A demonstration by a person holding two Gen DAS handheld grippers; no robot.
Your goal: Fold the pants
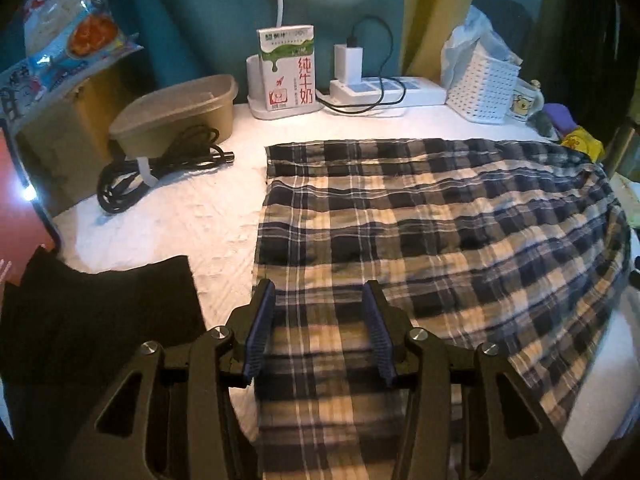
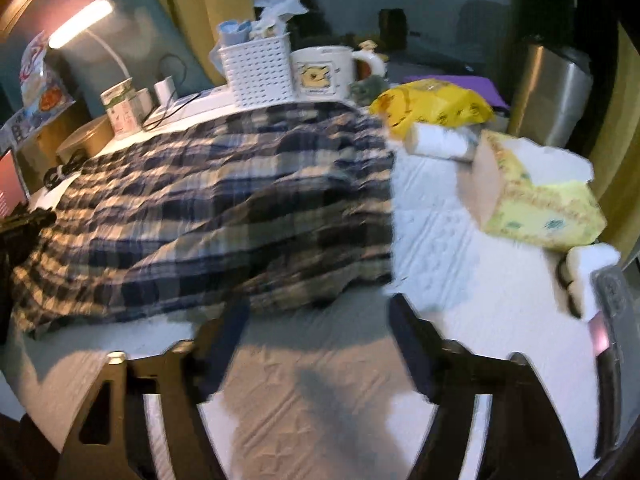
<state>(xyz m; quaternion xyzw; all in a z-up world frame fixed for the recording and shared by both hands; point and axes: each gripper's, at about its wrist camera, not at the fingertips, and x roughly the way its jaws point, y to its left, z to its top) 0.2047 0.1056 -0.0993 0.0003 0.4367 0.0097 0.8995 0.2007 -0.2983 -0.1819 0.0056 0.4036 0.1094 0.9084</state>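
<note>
The plaid pants (image 1: 420, 220) lie spread on the white table cover (image 1: 168, 220), one leg running toward the camera in the left wrist view. My left gripper (image 1: 320, 320) hovers over that leg with its jaws apart; the cloth lies flat below them and the pads do not press on it. In the right wrist view the pants (image 2: 224, 208) are bunched at the left. My right gripper (image 2: 320, 320) stands wide open over the bare cover (image 2: 320, 400), just short of the near edge of the pants, with nothing between its fingers.
Along the back stand a brown tub (image 1: 176, 108), a milk carton (image 1: 286, 68), a power strip (image 1: 384, 90), a white basket (image 1: 484, 88) and a mug (image 1: 526, 102). A black cable (image 1: 160, 164) and a black cloth (image 1: 100, 312) lie left. A tissue box (image 2: 540, 200) sits right.
</note>
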